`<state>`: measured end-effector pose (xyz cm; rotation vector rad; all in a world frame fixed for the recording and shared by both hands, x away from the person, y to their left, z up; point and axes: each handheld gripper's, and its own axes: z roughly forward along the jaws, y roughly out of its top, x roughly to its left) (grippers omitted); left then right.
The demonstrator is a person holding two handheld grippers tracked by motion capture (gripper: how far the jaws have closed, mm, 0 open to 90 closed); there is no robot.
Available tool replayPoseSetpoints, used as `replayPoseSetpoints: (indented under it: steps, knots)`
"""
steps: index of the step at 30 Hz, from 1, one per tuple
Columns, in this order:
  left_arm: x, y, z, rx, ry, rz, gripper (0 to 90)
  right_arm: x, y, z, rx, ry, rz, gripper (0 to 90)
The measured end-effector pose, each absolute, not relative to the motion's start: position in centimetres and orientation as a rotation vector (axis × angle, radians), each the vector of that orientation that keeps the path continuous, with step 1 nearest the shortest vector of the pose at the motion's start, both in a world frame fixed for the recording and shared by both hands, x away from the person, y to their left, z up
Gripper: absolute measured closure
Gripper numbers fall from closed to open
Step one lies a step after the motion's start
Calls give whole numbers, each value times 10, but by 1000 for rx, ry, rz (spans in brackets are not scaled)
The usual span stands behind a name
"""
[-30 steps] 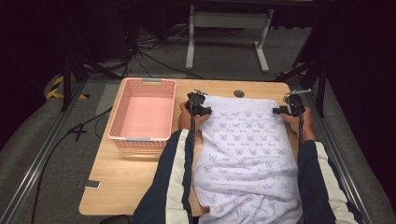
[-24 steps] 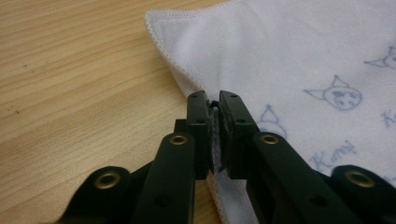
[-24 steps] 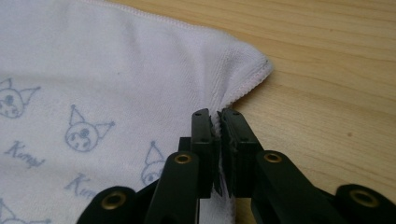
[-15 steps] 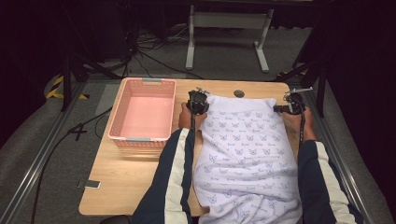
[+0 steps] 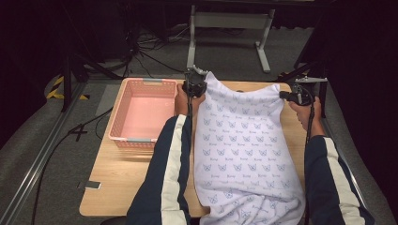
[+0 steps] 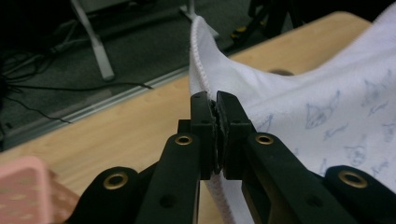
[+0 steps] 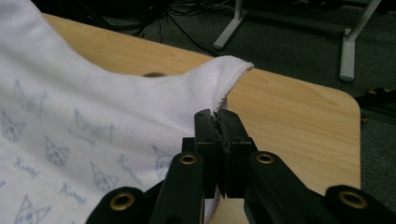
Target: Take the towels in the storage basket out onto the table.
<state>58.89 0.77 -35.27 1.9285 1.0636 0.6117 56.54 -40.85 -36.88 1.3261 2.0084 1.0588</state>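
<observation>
**Both far corners of the towel lifted off the table**

Since a second ago both claws have clamped shut on the towel's far corners and risen, so that edge now hangs between them, sagging in the middle, above the table (image 5: 126, 183). The left claw (image 5: 194, 87) pinches the left far corner of the white printed towel (image 5: 244, 150), the hem caught between its pads (image 6: 205, 126). The right claw (image 5: 287, 96) grips the right far corner the same way, cloth bunched over its tips. The rest of the towel lies flat toward the person, its near end spilling over the table's near edge. A pink basket (image 5: 117, 124) sits just left of the left hand.
</observation>
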Motion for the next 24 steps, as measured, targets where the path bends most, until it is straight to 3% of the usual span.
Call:
replayPoseSetpoints:
  steps: [8,12,24]
  knots:
    - [585,3,-316,1899,985,690,864,570,-397,-334,1255,1951,1110,870]
    - [576,5,-323,1876,969,607,863,564,-392,-327,1220,1969,1142,869]
    - [476,31,-344,1935,737,452,864,491,-400,-334,969,2149,1324,868]
